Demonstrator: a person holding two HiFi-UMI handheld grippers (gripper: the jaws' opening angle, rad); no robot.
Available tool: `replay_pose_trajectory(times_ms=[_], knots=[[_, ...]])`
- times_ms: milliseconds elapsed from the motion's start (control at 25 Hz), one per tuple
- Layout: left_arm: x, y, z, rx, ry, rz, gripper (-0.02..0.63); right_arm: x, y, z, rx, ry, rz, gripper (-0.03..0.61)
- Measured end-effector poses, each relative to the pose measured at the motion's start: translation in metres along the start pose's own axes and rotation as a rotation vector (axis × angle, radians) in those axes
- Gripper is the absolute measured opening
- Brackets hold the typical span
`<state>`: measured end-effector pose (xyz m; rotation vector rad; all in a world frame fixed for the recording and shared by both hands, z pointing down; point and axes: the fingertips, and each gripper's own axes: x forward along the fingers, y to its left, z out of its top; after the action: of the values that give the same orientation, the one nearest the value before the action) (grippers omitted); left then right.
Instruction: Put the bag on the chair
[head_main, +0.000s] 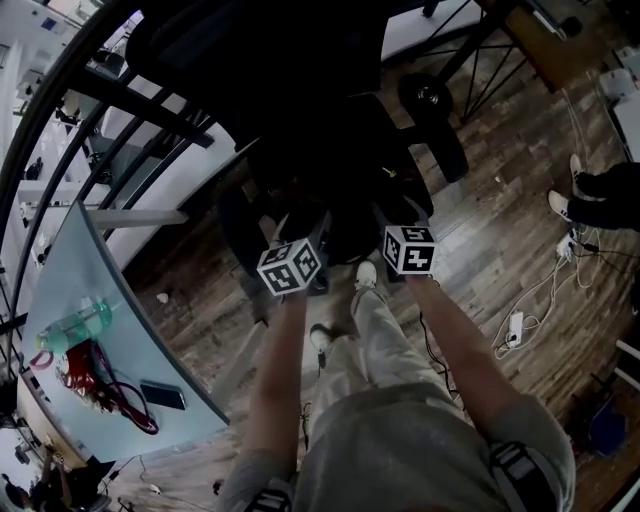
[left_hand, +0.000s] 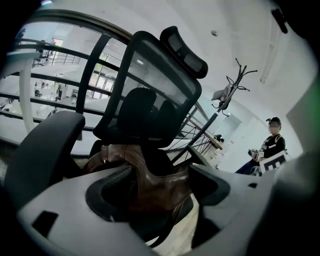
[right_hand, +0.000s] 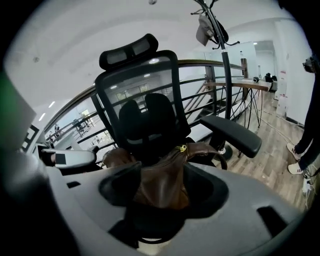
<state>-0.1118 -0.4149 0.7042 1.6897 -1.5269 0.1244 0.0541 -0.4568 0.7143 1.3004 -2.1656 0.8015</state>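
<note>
Closest to the lens stand the two grey jaws of the left hand-held gripper (left_hand: 157, 195). They are wide apart, and a brown leather bag (left_hand: 140, 165) shows between them without being clamped. The right hand-held gripper (right_hand: 162, 192) is the same: jaws apart, the bag between them, no grip on it. The bag lies on the seat of a black mesh-back office chair with a headrest (right_hand: 140, 90), at 12 o'clock from the person. At 8 o'clock in the head view, a pale glass surface (head_main: 90, 260) carries a green bottle (head_main: 75, 325), a red cord (head_main: 100, 385) and a dark phone (head_main: 162, 396). At 3 o'clock, white cables (head_main: 530, 310) lie on the wooden plank floor (head_main: 470, 250).
</note>
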Motion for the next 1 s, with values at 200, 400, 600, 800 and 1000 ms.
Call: replay_pose_trajectory(times_ms=[200,400,600,800,1000], knots=[[-0.034,-0.026,0.01,0.02,-0.04,-0.071,0.333,-0.042,0.03,0.019,0.019,-0.11,0.017,0.215],[-0.081,-0.049,0.015,0.055,-0.092,-0.124,0.243,-0.092,0.054,0.028,0.018,-0.199,0.025,0.097],[-0.132,-0.07,0.017,0.104,-0.138,-0.152,0.103,-0.143,0.083,0.026,0.001,-0.238,0.067,0.02],[-0.183,-0.084,0.014,0.158,-0.177,-0.159,0.038,-0.194,0.112,0.02,-0.014,-0.268,0.091,0.008],[-0.228,-0.094,0.005,0.192,-0.181,-0.163,0.02,-0.242,0.134,0.013,-0.022,-0.299,0.108,0.006]])
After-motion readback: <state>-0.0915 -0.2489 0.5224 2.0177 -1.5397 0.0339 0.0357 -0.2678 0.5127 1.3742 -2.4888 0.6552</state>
